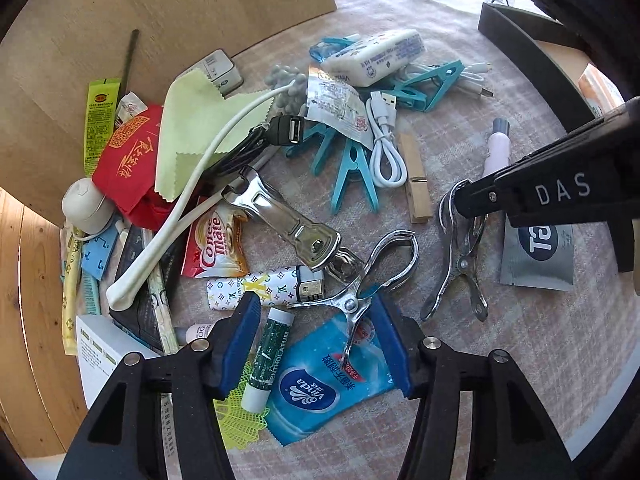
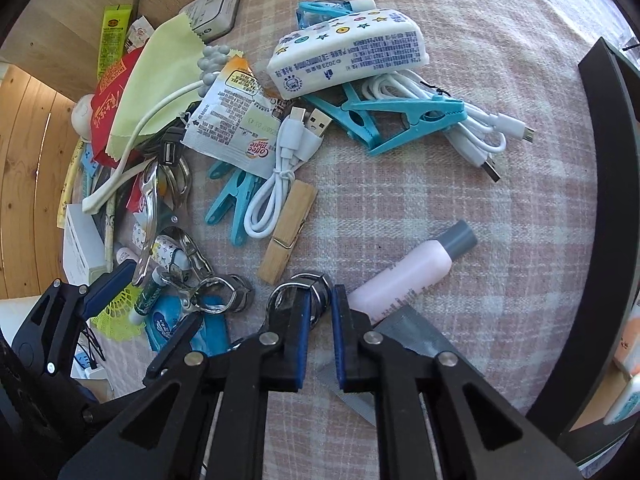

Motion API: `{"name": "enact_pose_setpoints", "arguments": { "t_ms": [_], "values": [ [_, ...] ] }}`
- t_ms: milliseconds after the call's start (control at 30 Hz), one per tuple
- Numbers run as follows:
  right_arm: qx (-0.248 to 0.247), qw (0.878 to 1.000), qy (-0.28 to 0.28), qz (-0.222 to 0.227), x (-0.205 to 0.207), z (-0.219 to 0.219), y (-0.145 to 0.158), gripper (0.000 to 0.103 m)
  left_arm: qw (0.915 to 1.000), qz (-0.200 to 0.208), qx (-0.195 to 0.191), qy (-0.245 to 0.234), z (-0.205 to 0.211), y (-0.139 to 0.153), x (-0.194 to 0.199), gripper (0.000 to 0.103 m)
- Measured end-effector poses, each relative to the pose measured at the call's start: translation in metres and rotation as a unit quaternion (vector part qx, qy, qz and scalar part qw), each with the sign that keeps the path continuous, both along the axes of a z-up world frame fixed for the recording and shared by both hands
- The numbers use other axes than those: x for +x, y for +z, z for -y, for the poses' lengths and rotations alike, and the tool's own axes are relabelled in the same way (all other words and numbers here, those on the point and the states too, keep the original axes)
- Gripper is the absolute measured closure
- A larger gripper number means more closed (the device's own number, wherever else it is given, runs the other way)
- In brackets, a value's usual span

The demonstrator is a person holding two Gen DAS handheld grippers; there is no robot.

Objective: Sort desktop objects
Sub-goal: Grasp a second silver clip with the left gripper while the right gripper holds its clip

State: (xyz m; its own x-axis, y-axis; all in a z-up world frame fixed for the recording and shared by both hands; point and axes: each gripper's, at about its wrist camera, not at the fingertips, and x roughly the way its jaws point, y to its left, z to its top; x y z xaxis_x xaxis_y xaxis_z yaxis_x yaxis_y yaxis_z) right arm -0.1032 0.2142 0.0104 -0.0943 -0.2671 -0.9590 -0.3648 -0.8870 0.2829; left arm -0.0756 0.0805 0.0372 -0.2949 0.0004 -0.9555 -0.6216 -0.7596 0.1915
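Note:
A heap of small objects lies on a pink plaid cloth (image 2: 460,208). My left gripper (image 1: 316,340) is open around a metal spring clip (image 1: 360,292) that lies on a blue Vinda tissue pack (image 1: 320,388); a green lip balm (image 1: 266,360) lies beside its left finger. My right gripper (image 2: 320,312) is nearly shut on the ring jaws of a second metal clip (image 2: 304,284), also seen in the left wrist view (image 1: 460,256). A pink bottle (image 2: 408,276) and a grey sachet (image 2: 416,336) lie just right of it.
Blue pegs (image 2: 400,120), white USB cables (image 2: 280,184), a wooden peg (image 2: 288,232), a white tissue pack (image 2: 352,56), a Coffee-mate sachet (image 1: 216,248), a lighter (image 1: 264,288) and a green cloth (image 1: 192,132) crowd the middle and left. A black tray rim (image 2: 616,200) curves along the right.

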Motion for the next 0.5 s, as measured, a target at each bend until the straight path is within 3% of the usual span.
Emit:
{"name": "enact_pose_setpoints", "arguments": {
  "t_ms": [200,367,500],
  "values": [
    [0.001,1.0,0.01,0.0,-0.009,-0.003,0.003,0.092,0.9996,0.022,-0.007,-0.018,-0.01,-0.012,0.005,0.043],
    [-0.003,1.0,0.015,-0.001,-0.01,0.001,-0.001,0.097,0.9992,0.035,0.016,-0.005,-0.007,-0.012,0.005,0.06],
    [-0.007,1.0,0.018,-0.006,-0.007,0.0,0.003,0.097,0.9987,0.042,0.03,-0.003,-0.004,-0.009,0.011,0.063]
  ]
}}
